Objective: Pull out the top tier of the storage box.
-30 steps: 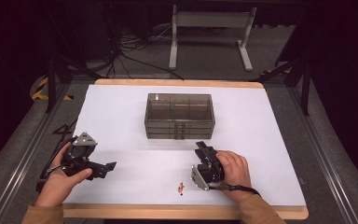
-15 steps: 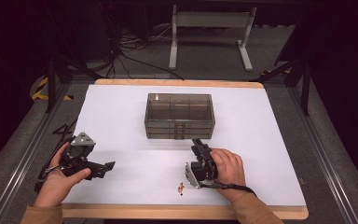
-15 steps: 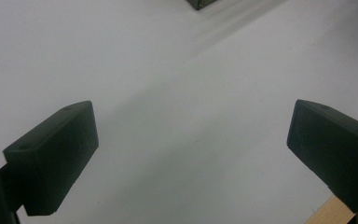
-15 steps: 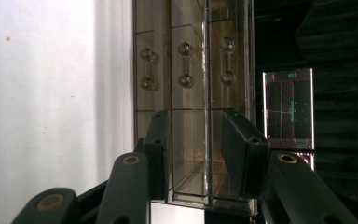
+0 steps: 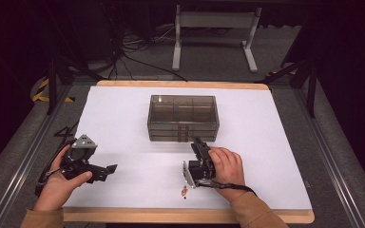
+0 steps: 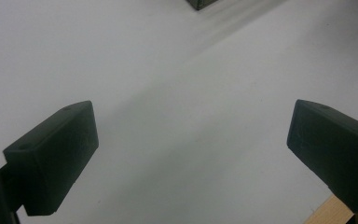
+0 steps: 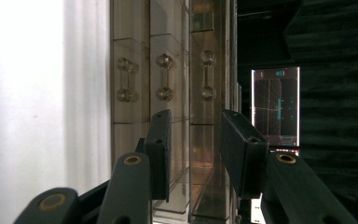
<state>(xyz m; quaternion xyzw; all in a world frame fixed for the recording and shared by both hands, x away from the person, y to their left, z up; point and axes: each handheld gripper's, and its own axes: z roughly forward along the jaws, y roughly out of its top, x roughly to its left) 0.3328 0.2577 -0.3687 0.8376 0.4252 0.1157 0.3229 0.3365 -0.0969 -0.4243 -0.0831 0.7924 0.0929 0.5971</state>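
— Where's the right gripper (image 5: 198, 145) now?

— Just in front of the drawer box (image 5: 182, 118), turned on its side, nose toward the drawer fronts. Its jaws stand partly apart with nothing between them; from the right gripper view they frame the box face, close to it but not touching.

— And the other one?

— The left gripper (image 5: 108, 169) rests low over the white table (image 5: 123, 109), well apart from the box. Jaws spread wide, only bare surface between them.

— How do you reckon that box handles?

— Stiff, I'd say: clear smoky plastic, hard and slick, probably light enough to slide across the table if a drawer gets tugged. The place to take hold looks like one of the small handles (image 7: 164, 77), little dumbbell-shaped bars, three showing in the right gripper view. Pinch across the thin middle, gently; they look like they could snap.

— What's it like overall?

— Low, rectangular, see-through brown-grey, stacked drawers, sitting mid-table toward the far edge. Can't tell what's inside.

— Anything else about?

— A small reddish bit (image 5: 184, 191) near the front edge, just beside the right hand (image 5: 227, 165). Too small to name.
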